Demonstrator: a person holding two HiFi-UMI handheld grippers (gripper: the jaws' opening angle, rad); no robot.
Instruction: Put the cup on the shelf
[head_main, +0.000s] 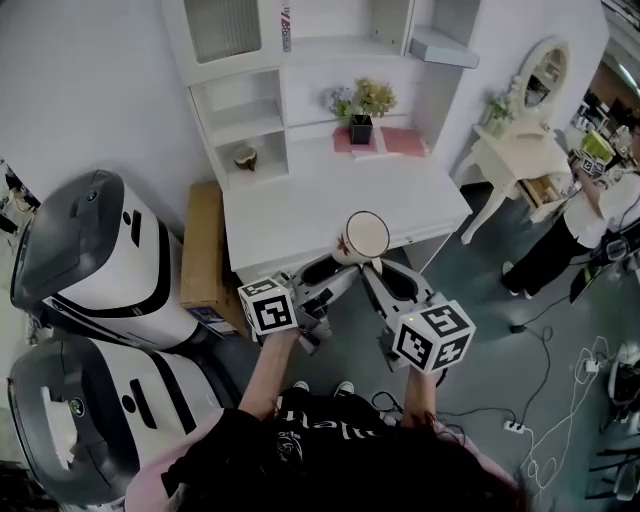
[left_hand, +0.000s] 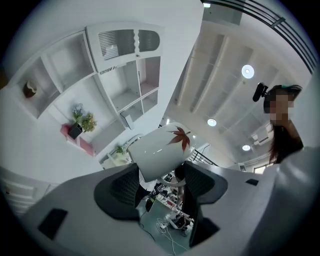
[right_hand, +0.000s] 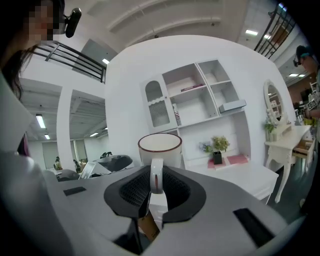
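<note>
Head view: cup aloft just short of the bench, with the shelf well beyond.
My left hand-held gripper is released, its jaws spread wide either side of the cup's body (a guard, not a grip, I judge). My right hand-held gripper is clenched on the handle. A handle grip can let the cup swing, so I should draw the left clear, keep the rim level, and reach slowly over the bench to an open compartment.
</note>
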